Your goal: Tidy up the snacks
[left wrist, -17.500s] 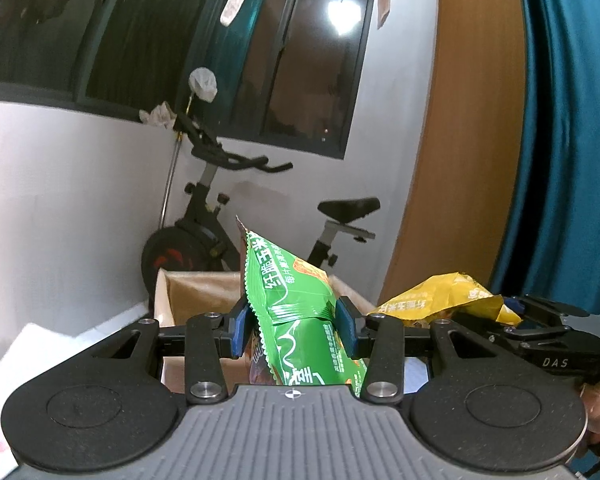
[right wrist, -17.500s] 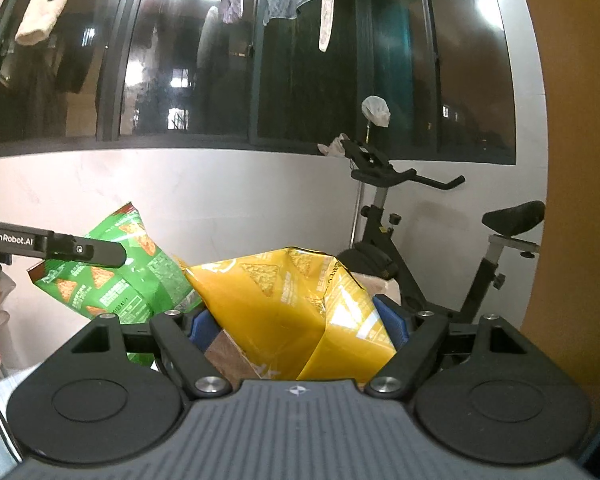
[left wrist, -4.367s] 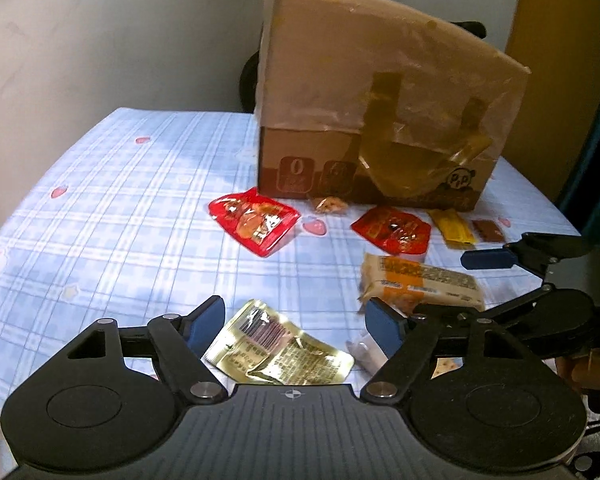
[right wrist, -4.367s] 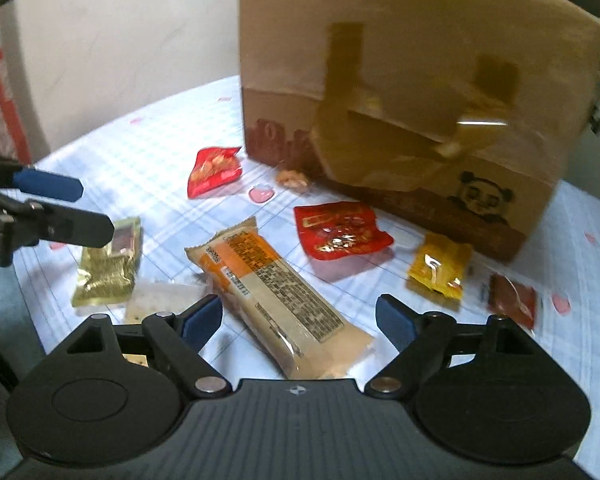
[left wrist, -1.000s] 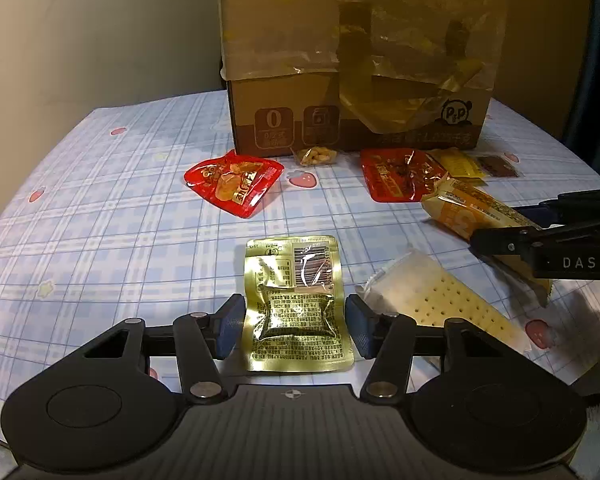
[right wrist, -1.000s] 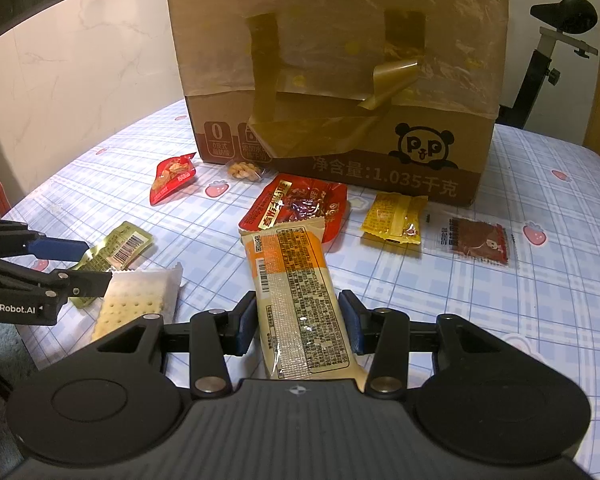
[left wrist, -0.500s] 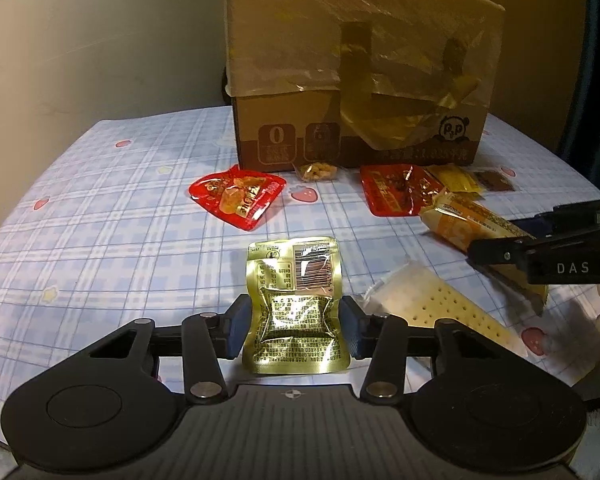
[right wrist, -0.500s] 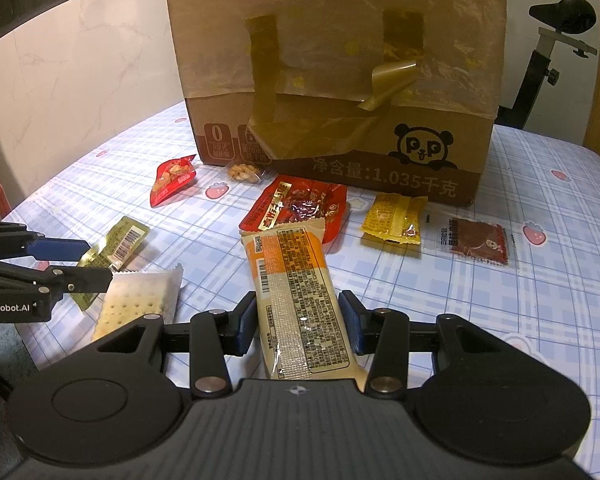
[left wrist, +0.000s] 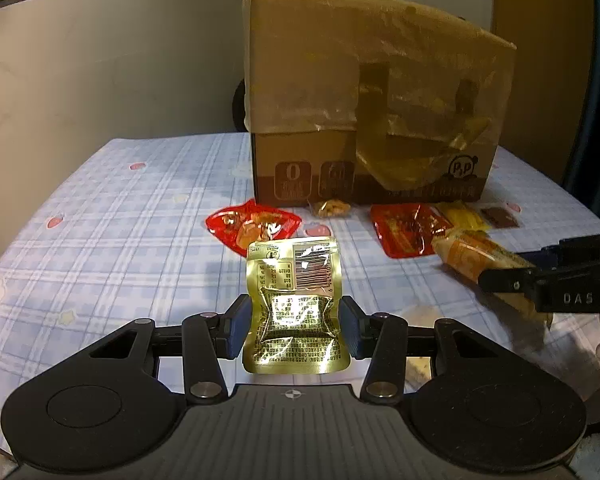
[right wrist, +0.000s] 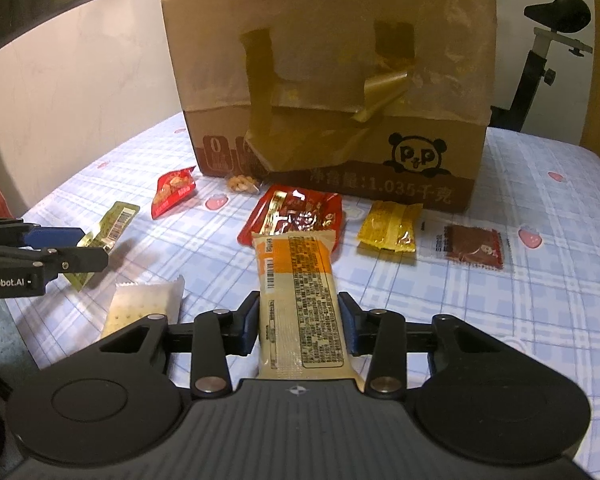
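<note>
My left gripper is shut on a gold foil snack packet and holds it lifted above the table. My right gripper is shut on a long orange-and-cream biscuit pack, also raised off the table. A tall taped cardboard box with a panda logo stands at the back of the table; it also shows in the left wrist view. The right gripper with its pack shows at the right of the left wrist view; the left gripper shows at the left of the right wrist view.
On the blue checked tablecloth lie two red packets, a small nut packet, a yellow packet, a dark brown packet and a clear cracker pack. An exercise bike stands behind the table.
Both grippers have lifted their packets off the table over the last second. The gold packet now hangs upright between the left jaws; the biscuit pack is raised a little.
</note>
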A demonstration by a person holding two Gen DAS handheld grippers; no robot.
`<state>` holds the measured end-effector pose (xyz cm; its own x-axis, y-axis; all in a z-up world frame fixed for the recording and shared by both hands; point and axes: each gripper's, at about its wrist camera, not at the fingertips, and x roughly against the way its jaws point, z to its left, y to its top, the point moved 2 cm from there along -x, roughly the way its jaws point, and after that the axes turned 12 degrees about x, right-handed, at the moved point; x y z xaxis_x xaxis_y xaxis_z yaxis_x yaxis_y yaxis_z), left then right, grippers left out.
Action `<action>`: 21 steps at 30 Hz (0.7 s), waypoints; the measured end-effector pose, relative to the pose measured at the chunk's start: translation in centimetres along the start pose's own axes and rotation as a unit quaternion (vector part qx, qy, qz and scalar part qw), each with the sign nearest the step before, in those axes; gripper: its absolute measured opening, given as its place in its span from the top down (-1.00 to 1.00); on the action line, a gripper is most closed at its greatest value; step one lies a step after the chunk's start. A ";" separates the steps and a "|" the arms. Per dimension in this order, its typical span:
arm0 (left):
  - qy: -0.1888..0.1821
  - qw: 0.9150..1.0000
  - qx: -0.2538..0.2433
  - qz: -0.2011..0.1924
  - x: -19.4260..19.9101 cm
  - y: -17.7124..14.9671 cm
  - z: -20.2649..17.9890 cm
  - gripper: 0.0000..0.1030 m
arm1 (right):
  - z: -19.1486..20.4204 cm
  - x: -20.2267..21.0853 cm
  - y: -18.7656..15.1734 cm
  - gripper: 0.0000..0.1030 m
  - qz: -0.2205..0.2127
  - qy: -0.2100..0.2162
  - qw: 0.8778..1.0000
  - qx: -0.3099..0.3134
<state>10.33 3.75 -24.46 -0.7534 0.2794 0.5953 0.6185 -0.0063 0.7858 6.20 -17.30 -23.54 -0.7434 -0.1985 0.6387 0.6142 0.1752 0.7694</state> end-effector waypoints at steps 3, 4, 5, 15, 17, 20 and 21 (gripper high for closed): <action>-0.001 1.000 0.000 -0.003 0.2 0.0 -0.1 0.03 | 0.1 0.0 0.0 0.20 0.001 0.003 1.000 0.000; -0.002 1.000 0.001 -0.004 0.3 0.0 -0.1 0.03 | 0.2 0.0 -0.1 0.20 0.001 0.004 1.000 0.001; -0.002 1.000 0.001 -0.005 0.3 0.0 -0.1 0.03 | 0.2 0.1 -0.1 0.20 0.001 0.004 1.000 0.001; -0.014 0.999 0.017 -0.042 1.6 2.5 -0.3 0.03 | -0.6 2.1 1.0 0.21 -0.034 -0.005 0.999 -0.004; -0.020 0.998 0.015 -0.054 2.0 3.4 -0.7 0.03 | -0.9 2.7 1.6 0.21 -0.042 -0.011 0.999 -0.007; -0.032 0.997 0.015 -0.072 2.8 4.9 -1.3 0.03 | -1.6 3.9 3.0 0.21 -0.061 -0.017 0.998 -0.008; -0.037 0.996 0.017 -0.078 3.1 5.6 -1.4 0.03 | -1.8 4.3 3.6 0.21 -0.067 -0.018 0.998 -0.009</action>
<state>11.14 3.20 -18.04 -0.8234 0.3446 0.4508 0.5027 0.0744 0.8613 5.69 -19.23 -18.07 -0.8281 -0.1847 0.5293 0.5129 0.1314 0.8483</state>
